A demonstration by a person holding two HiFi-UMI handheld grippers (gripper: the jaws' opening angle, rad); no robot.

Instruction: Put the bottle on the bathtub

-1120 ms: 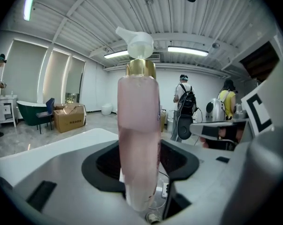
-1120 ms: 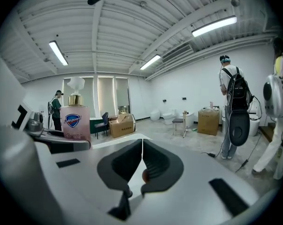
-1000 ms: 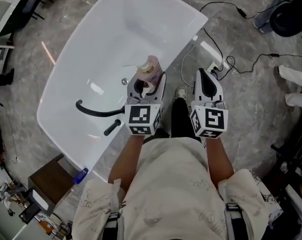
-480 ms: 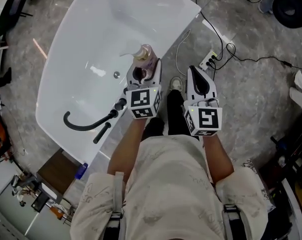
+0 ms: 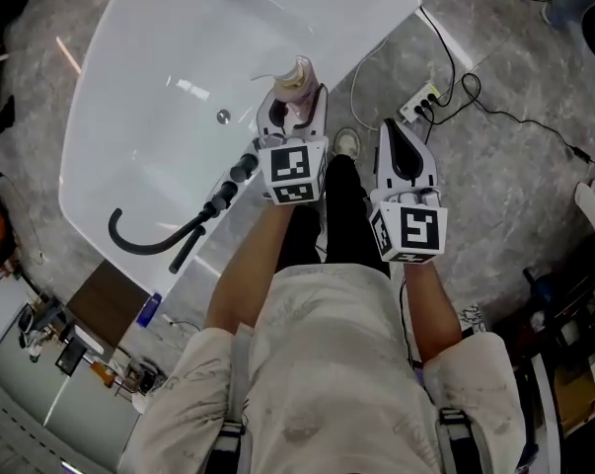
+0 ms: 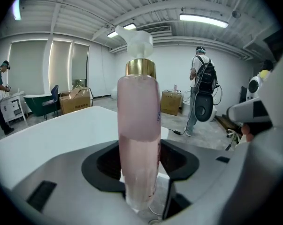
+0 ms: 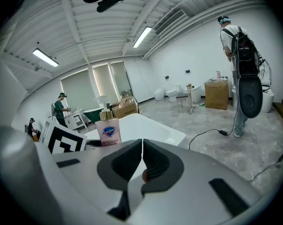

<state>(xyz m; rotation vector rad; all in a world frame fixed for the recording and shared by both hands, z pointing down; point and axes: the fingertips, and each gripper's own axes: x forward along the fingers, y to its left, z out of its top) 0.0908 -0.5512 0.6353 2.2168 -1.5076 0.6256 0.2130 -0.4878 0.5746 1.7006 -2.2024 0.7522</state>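
We hold the left gripper [image 5: 297, 109] clamped on the bottle [image 5: 297, 79]: in the left gripper view its two jaws press the sides of the pink body low down. The bottle stands upright, half full of pink liquid, with a gold collar and a white pump on top. In the head view it sits at 12 o'clock from that gripper's marker cube, right at the near rim of the tub [image 5: 149, 107], which spreads away toward 10 o'clock. We cannot tell whether the base touches the rim.

The right gripper [image 5: 396, 138] is at 3 o'clock from the left one, over the grey floor, its jaws closed together with nothing between them.

A black faucet [image 5: 149, 243] curves along the rim at 8 o'clock from the bottle. A power strip [image 5: 421, 101] with cables lies on the floor at 1 o'clock from the right gripper. In the left gripper view a person [image 6: 200, 93] with a backpack stands far off at 2 o'clock.
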